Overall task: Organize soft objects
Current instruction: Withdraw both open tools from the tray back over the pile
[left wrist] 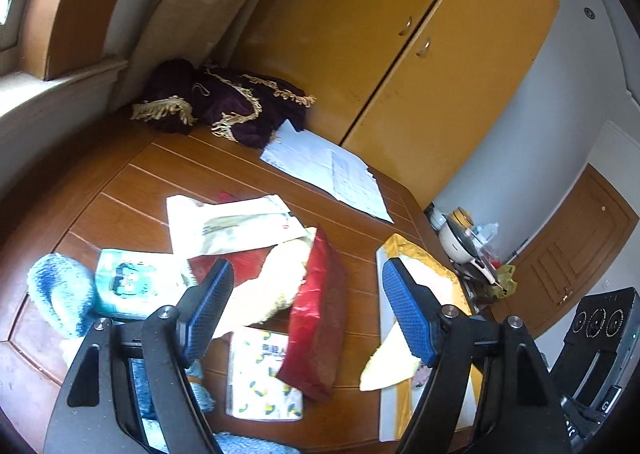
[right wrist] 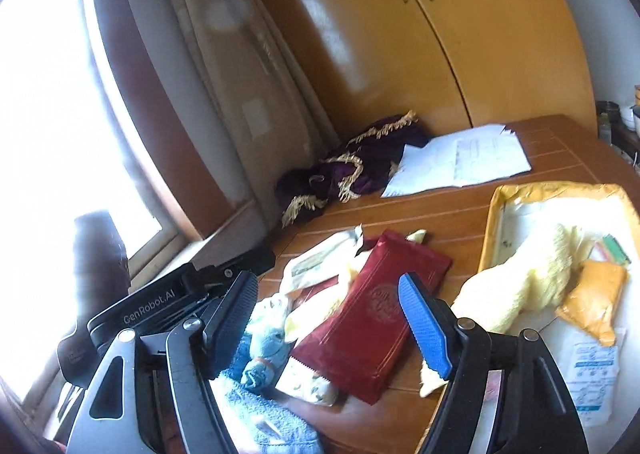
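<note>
sorting barely begun: yellow-rimmed tray point(right wrist: 494, 213) holds a yellow towel point(right wrist: 520, 286) and orange packet point(right wrist: 596, 298); red pouch point(right wrist: 372, 318), blue towels point(right wrist: 264, 406) and tissue packs point(left wrist: 136, 284) lie heaped on the table point(left wrist: 120, 197). left gripper point(left wrist: 308, 308) and right gripper point(right wrist: 328, 326): jaws spread, empty.

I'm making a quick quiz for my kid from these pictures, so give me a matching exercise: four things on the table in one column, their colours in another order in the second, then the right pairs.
Things:
1. fringed cloth by the cupboard
2. flat pouch in the middle of the pile
3. fluffy towel on the tray
4. sheets of paper

Colours:
A. pale yellow
B. white
C. dark purple with gold trim
D. dark red

Pairs: 1-C, 2-D, 3-A, 4-B
</note>
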A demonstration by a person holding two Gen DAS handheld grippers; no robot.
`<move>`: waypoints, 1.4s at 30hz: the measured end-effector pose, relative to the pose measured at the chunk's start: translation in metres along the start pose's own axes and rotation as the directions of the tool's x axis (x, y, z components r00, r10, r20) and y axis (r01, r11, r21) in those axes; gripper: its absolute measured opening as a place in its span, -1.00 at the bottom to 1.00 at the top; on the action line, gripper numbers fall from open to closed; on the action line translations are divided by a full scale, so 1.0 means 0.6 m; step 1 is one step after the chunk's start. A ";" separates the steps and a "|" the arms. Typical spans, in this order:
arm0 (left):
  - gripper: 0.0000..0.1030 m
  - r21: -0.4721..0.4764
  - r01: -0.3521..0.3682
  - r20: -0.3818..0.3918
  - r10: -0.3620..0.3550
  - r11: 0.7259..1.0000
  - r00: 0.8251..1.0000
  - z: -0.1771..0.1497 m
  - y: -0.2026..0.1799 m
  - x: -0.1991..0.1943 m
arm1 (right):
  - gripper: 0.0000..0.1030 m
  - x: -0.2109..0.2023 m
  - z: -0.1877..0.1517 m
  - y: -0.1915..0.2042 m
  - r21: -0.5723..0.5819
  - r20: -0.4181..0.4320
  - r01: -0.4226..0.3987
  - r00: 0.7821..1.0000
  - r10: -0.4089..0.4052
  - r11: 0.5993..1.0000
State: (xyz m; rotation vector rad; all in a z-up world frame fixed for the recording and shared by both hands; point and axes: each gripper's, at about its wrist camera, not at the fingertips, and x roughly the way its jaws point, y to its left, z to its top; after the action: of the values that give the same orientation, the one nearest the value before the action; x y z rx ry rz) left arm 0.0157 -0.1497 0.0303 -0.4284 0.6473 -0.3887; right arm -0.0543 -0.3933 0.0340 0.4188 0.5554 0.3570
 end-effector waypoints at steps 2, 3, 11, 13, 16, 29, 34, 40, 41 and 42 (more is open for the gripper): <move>0.48 0.000 -0.019 0.012 0.019 1.000 1.000 -0.001 0.014 -0.008 | 0.46 0.020 -0.014 0.004 0.030 -0.055 -0.014 0.998 0.016 0.999; 0.48 -0.001 -0.028 0.020 0.028 1.000 0.999 -0.001 0.020 -0.011 | 0.46 0.029 -0.021 0.006 0.041 -0.080 -0.019 0.997 0.022 0.999; 0.48 -0.015 -0.070 0.031 0.070 0.997 0.997 -0.006 0.053 -0.017 | 0.51 0.079 -0.060 0.028 0.005 -0.205 0.013 0.979 -0.012 1.000; 0.48 -0.023 -0.073 0.009 0.074 0.997 0.997 -0.009 0.059 -0.009 | 0.52 0.093 -0.069 0.025 0.008 -0.230 0.031 0.973 -0.028 0.999; 0.48 -0.034 -0.076 -0.018 0.075 0.997 0.997 -0.014 0.066 -0.002 | 0.53 0.114 -0.083 0.016 0.028 -0.278 0.045 0.960 -0.036 0.999; 0.49 0.013 -0.122 -0.135 0.123 0.992 0.983 -0.041 0.065 0.034 | 0.87 0.138 -0.100 -0.023 0.116 -0.326 0.082 0.945 -0.040 0.990; 0.61 0.037 -0.103 -0.158 0.107 0.994 0.982 -0.046 0.060 0.035 | 0.97 0.143 -0.101 -0.020 0.104 -0.324 0.062 0.946 -0.025 0.993; 0.62 0.046 -0.067 -0.181 0.074 0.997 0.981 -0.047 0.058 0.032 | 1.00 0.138 -0.102 -0.018 0.104 -0.312 0.041 0.950 -0.007 0.994; 0.62 0.040 -0.062 -0.175 0.068 0.997 0.982 -0.047 0.060 0.030 | 1.00 0.138 -0.101 -0.019 0.101 -0.313 0.039 0.950 -0.005 0.994; 0.62 0.035 -0.059 -0.171 0.064 0.998 0.983 -0.047 0.063 0.027 | 1.00 0.138 -0.101 -0.018 0.099 -0.312 0.038 0.950 -0.005 0.994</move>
State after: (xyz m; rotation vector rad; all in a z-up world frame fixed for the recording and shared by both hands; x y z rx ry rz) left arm 0.0174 -0.1331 -0.0166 -0.3483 0.8195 -0.3787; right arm -0.0212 -0.3495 -0.0535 0.4592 0.8892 0.3768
